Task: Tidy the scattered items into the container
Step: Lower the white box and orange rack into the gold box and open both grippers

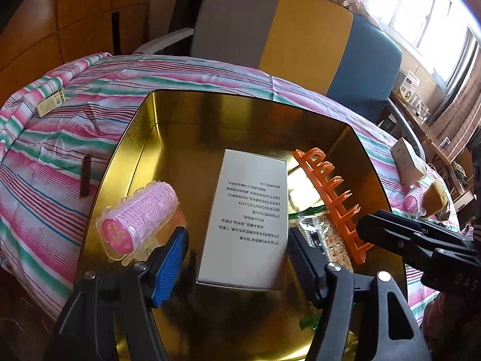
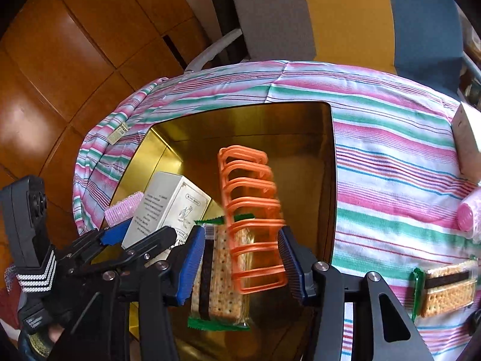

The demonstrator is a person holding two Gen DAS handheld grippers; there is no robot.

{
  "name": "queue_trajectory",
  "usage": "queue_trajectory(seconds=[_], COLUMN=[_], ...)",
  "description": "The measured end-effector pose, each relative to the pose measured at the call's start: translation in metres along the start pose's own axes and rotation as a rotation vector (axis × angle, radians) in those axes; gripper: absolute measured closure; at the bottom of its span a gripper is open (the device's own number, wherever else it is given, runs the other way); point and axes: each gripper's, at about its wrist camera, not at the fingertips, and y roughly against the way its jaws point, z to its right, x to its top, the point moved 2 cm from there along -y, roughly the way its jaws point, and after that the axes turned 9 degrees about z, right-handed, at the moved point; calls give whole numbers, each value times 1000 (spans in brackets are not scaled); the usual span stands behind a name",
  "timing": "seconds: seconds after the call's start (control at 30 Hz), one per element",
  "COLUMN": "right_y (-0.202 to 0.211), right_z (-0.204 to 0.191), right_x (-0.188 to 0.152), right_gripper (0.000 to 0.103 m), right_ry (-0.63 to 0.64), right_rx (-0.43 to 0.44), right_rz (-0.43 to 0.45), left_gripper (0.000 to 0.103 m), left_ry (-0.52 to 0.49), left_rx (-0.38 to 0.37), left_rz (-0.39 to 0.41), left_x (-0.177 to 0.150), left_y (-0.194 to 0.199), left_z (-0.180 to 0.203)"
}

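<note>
Four items lie in our gold tin: pink roller, white box, cracker pack, orange rack. Both grippers, left and right, gape wide, empty. Another cracker pack, roller and box wait on the cloth.

A striped cloth covers the table, bearing a gold tin, cracker packet, pink roller, white box and what may be a brown stick.

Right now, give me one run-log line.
left gripper: open over white box | right gripper: open, orange rack between fingers | gold tin: partly filled
</note>
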Motion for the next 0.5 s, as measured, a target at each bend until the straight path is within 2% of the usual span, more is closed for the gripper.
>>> queue_trajectory(seconds=[0.1,0.2,0.37,0.5], right_y=[10,25,59,93], right_z=[1,4,24,62], right_x=[-7,-13,-31,-51], right_gripper=[50,49,42,40], right_ry=[-5,-21,-87,-182], right_rx=[9,16,7,-39], right_rz=[15,47,114,153], left_gripper=[35,35,35,35], left_ry=[13,15,-50,-157], left_rx=[7,-27,-161,-284], left_rz=[44,98,132,101], left_x=[-4,-9,-24,-49], left_y=[18,40,69,81], left_z=[3,12,54,106])
